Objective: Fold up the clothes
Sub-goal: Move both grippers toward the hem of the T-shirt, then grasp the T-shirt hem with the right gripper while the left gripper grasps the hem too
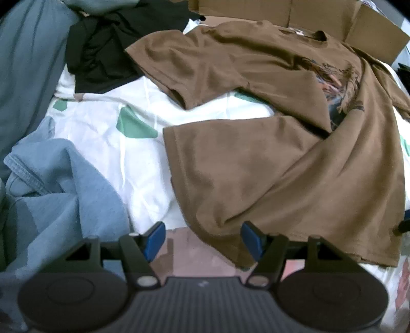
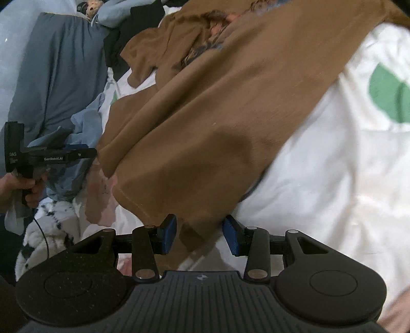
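A brown T-shirt (image 1: 282,158) with a printed front lies crumpled on a white sheet (image 1: 107,143) with green patches. My left gripper (image 1: 202,240) is open, its blue pads (image 1: 153,240) on either side of the shirt's near hem corner. In the right wrist view the same shirt (image 2: 205,123) drapes toward my right gripper (image 2: 200,237), which is open with the shirt's hem edge lying between its pads. The left gripper (image 2: 77,153) also shows there at the left, at the shirt's other corner.
A light blue garment (image 1: 59,184) lies at the left, a black garment (image 1: 102,56) behind it, and a grey-blue cloth (image 1: 28,64) at the far left. Cardboard box flaps (image 1: 333,23) stand at the back. A black-and-white spotted cloth (image 2: 48,230) lies near the left hand.
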Demonstrator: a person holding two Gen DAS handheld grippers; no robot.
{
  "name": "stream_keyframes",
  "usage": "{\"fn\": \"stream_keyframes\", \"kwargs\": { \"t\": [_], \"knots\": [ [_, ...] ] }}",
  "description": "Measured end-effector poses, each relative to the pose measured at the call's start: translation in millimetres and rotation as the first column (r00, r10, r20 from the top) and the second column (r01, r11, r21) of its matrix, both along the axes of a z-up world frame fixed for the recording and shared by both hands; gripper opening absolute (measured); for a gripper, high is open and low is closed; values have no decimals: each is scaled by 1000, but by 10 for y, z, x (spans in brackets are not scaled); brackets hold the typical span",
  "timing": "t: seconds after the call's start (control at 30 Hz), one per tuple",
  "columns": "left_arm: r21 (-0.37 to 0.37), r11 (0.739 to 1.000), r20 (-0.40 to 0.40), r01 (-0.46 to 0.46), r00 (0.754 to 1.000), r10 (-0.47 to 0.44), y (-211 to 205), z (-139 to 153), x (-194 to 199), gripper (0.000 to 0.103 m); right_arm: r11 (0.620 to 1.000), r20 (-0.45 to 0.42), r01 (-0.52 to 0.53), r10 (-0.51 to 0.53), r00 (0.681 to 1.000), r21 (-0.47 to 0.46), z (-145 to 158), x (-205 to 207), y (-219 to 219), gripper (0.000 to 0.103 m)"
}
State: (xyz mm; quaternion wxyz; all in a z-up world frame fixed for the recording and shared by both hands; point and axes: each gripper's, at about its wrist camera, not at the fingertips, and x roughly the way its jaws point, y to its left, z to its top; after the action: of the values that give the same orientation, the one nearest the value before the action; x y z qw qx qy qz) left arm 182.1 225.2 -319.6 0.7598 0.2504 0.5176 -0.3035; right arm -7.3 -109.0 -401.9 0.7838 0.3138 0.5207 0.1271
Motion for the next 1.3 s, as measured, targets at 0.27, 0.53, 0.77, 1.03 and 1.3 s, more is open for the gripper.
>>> {"fn": "stream_keyframes", "kwargs": {
  "t": [0.27,0.53,0.77,1.03,1.3],
  "knots": [
    [-13,1000,31,-4,1000,5,2,41,119,68,996,-17,1,1,1000,90,-112,152,22,0],
    [-46,999,65,12,998,-9,-116,59,230,68,1000,-5,-2,2,1000,10,205,-50,-216,0],
    [-68,997,96,25,995,-18,-212,66,272,68,996,-45,-11,7,999,-88,443,-309,-519,0],
    [-84,994,91,68,994,-60,-299,15,276,60,980,-91,7,-26,996,-200,702,-647,-904,0],
    [-129,985,17,116,993,-115,-345,-69,154,53,953,-132,66,-109,985,-296,882,-905,-1292,0]
  ]
}}
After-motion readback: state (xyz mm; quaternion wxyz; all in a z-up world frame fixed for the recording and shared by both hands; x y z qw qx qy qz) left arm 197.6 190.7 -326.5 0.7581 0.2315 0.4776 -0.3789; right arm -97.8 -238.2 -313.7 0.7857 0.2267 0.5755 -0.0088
